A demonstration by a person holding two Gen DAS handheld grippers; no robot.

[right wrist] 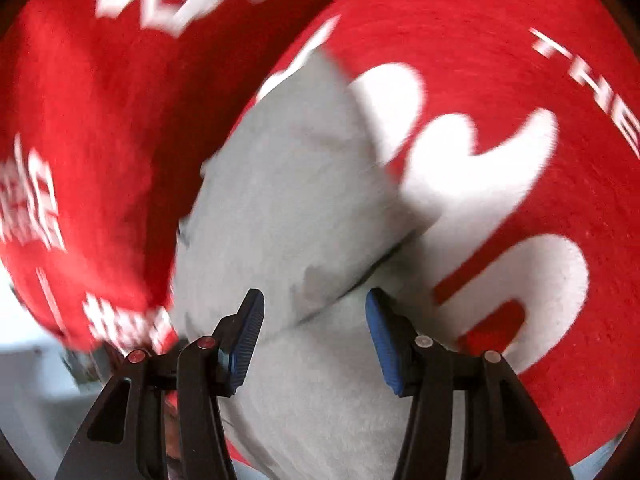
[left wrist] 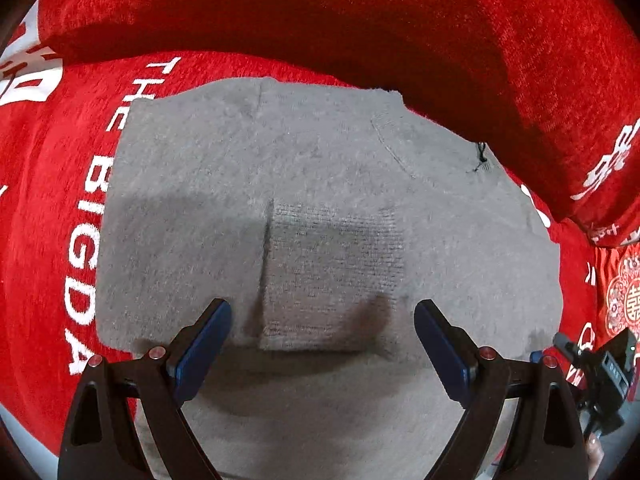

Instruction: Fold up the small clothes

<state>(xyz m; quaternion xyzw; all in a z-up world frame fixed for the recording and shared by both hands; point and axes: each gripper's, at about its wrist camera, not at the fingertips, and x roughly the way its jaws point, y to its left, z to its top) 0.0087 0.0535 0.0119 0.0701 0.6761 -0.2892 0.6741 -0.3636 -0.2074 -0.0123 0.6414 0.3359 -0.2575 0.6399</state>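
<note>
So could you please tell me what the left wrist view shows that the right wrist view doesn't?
Left only: the folded cuff lying on the grey garment, the cushion above it, and the other gripper at the right edge. Right only: large white characters on the blanket, heavily blurred. Both: grey garment on red blanket, each gripper's jaws open over it, gripping nothing.

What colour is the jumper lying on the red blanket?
Grey, seen best in the left wrist view.
</note>
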